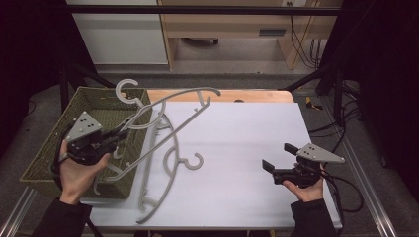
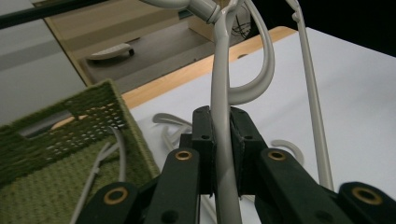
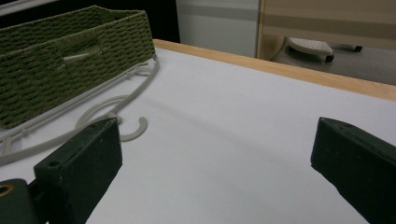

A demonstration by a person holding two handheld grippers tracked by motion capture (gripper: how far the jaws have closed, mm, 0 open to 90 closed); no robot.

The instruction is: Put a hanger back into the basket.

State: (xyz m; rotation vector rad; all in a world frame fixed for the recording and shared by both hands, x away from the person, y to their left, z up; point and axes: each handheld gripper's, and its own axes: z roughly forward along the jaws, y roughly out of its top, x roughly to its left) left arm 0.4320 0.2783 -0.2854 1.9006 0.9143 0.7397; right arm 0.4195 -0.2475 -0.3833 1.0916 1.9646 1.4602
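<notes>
A green woven basket (image 1: 59, 148) sits at the table's left edge. Over it, the left gripper (image 1: 121, 132) pinches a grey hanger (image 1: 170, 116), which is lifted and slants across the basket's right rim. A second hanger (image 1: 165, 170) lies flat on the white table (image 1: 247, 148). The right gripper (image 1: 277, 158) hovers with jaws spread, holding nothing.

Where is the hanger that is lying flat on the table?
In the high view the flat hanger lies on the white table, just right of the green basket, left of centre.
</notes>
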